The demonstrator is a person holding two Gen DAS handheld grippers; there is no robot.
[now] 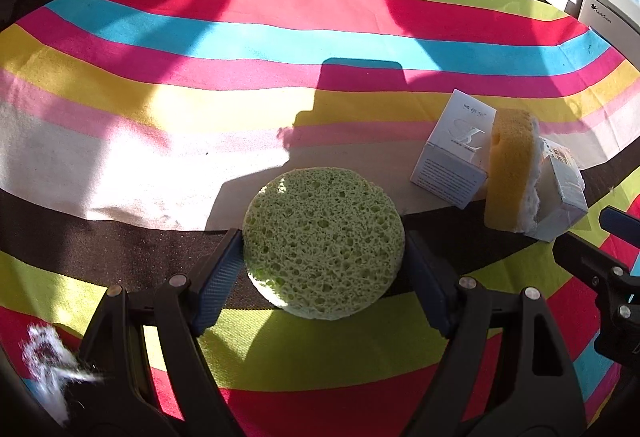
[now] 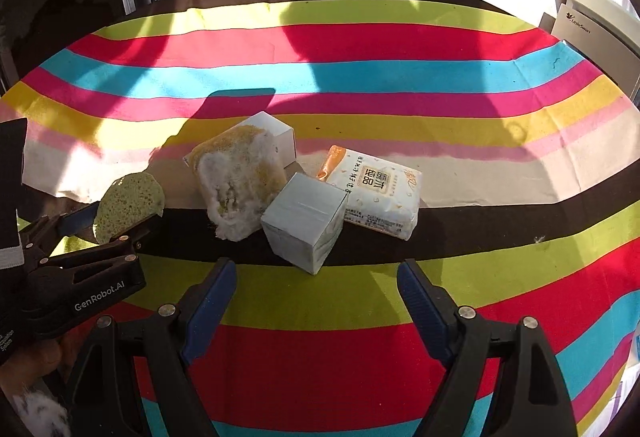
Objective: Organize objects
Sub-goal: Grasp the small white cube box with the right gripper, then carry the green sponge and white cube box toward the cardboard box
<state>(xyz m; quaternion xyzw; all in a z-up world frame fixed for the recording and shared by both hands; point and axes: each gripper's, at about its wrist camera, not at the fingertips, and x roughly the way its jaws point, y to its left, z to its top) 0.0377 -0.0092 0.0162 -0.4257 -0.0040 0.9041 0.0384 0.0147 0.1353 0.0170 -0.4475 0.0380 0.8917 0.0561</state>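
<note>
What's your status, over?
Left tongs gripping green sponge. Right tongs open, empty, short of grey box. Path clear.

From the right wrist view, the striped bench (image 2: 460,109) lies bare from one to four o'clock; the grey box (image 2: 304,223), yellow sponge (image 2: 236,181) and tissue pack (image 2: 380,193) block twelve.

Table under a striped cloth (image 2: 400,45) of red, blue, pink, yellow, green and brown bands; near the middle, clustered and touching: yellow sponge (image 2: 236,181) on edge, white box (image 2: 276,135) behind, grey box (image 2: 304,223) in front, tissue pack (image 2: 376,193) lying flat alongside.
</note>
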